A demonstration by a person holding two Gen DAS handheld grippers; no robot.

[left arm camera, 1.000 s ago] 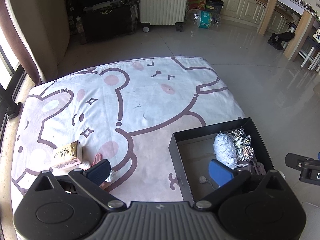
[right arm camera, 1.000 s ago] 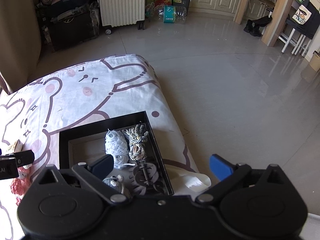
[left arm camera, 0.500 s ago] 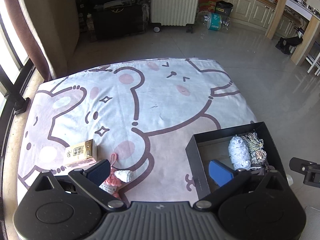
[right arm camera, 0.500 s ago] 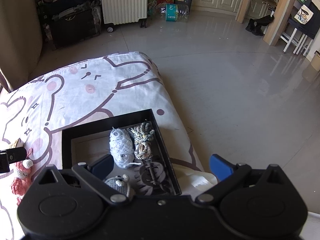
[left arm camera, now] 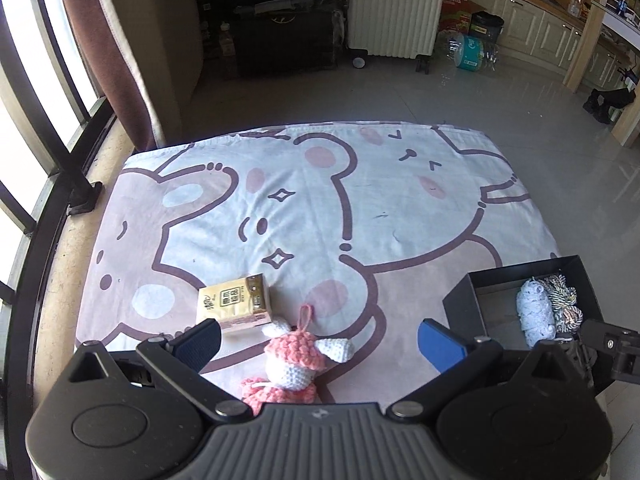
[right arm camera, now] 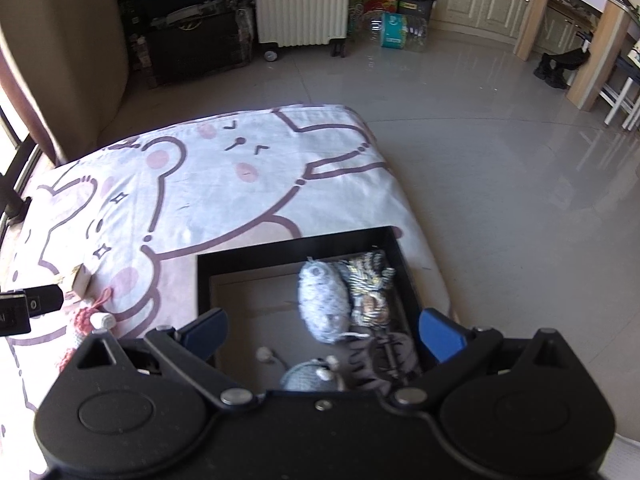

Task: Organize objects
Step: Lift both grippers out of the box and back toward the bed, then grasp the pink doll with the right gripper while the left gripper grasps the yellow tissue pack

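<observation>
My left gripper [left arm camera: 320, 342] is open above a pink and white crochet toy [left arm camera: 294, 364] lying on the cartoon bedsheet [left arm camera: 320, 200]. A gold tissue pack [left arm camera: 234, 306] rests just left of the toy. A black box [left arm camera: 458, 304] at the right holds a grey-white crochet piece [left arm camera: 534, 316] and a striped rope bundle [left arm camera: 566, 306]. My right gripper [right arm camera: 323, 334] hangs open over that black box [right arm camera: 204, 276], above the grey-white piece [right arm camera: 324, 306], the rope bundle [right arm camera: 370, 280] and a grey crochet mouse [right arm camera: 310, 376]. The pink toy [right arm camera: 86, 320] shows at the left.
The sheet's right edge drops to a glossy tiled floor [right arm camera: 500, 160]. A white radiator [left arm camera: 396, 8], dark luggage [left arm camera: 280, 40] and a curtain [left arm camera: 108, 48] stand beyond the far edge. Window bars [left arm camera: 48, 152] run along the left.
My left gripper has swung left, away from the box, and now has the pink toy and tissue pack between and ahead of its fingers. The right gripper has shifted slightly left over the box.
</observation>
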